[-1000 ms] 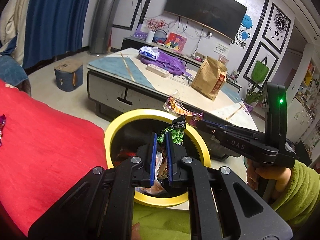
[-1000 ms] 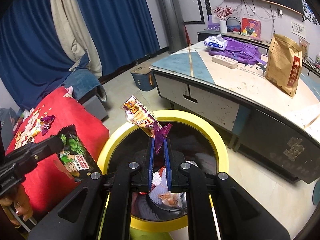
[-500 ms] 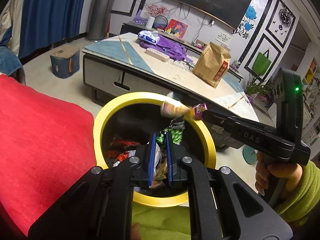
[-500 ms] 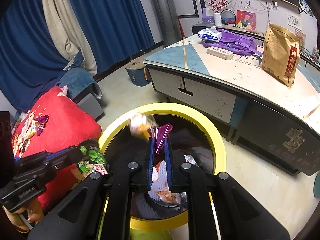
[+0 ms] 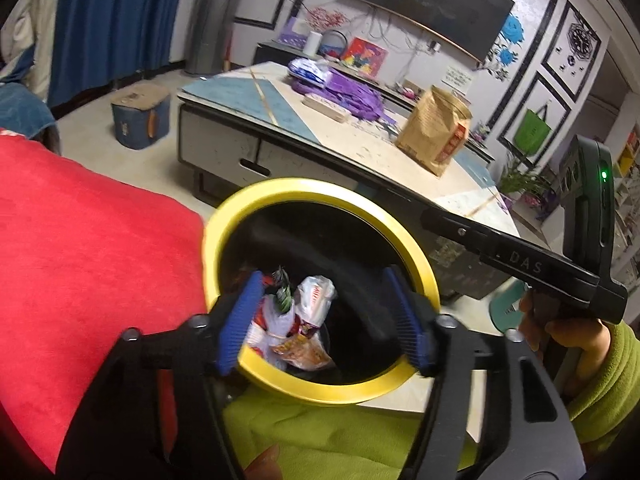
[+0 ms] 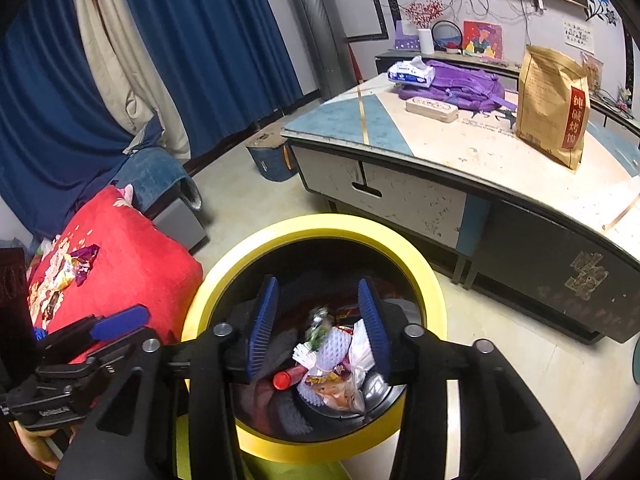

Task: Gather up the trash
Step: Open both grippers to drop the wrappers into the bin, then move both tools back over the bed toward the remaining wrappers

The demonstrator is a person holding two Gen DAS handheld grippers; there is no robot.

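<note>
A long low table [image 6: 500,160] fills the far half of the room, carrying a brown paper bag [image 6: 554,106], a purple backpack [image 6: 460,84] and a tissue pack [image 6: 412,72]. A red cushion [image 6: 120,256] lies to the left with loose snack wrappers [image 6: 74,266] on top. Beside it stands the yellow-rimmed bin [image 6: 320,226]; wrappers and other trash [image 6: 332,364] lie piled at its bottom. Both tools hover above the bin mouth. The left gripper [image 5: 324,320] has its jaws opening, spread wide, nothing between the blue pads. The right gripper [image 6: 320,328] likewise has jaws opening, nothing gripped; only the bin's contents show through the gap.
</note>
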